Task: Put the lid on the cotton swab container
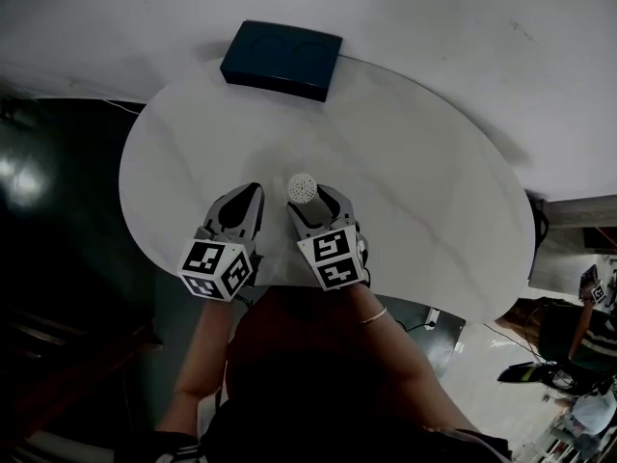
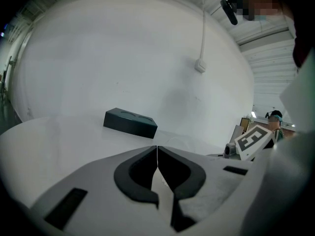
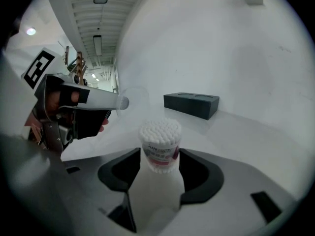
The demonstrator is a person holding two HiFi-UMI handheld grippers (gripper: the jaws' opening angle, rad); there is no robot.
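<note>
Head view: looking down on a round white table (image 1: 434,191), with a dark box (image 1: 281,59) at its far edge. Near the near edge, 2 grippers side by side, both pointing away from the body, both forearms reaching forward and down, a thin bracelet (image 1: 374,316) on the right wrist. Left gripper (image 1: 253,193) just left of the cotton swab container (image 1: 303,188), apart from it; right gripper (image 1: 310,204) set around that container, which stands upright on the table. Left gripper view: jaws brought together at the tips, only a hairline between them, aimed over the table toward the box, with the other gripper's marker cube (image 2: 252,139) at the right. Right gripper view: jaws spread wide, with the container between them, white swab heads bare at its top, pads just beside its sides; cannot tell whether touching. Further left, a hand (image 3: 59,100) gripping the left gripper, held level above the table.
</note>
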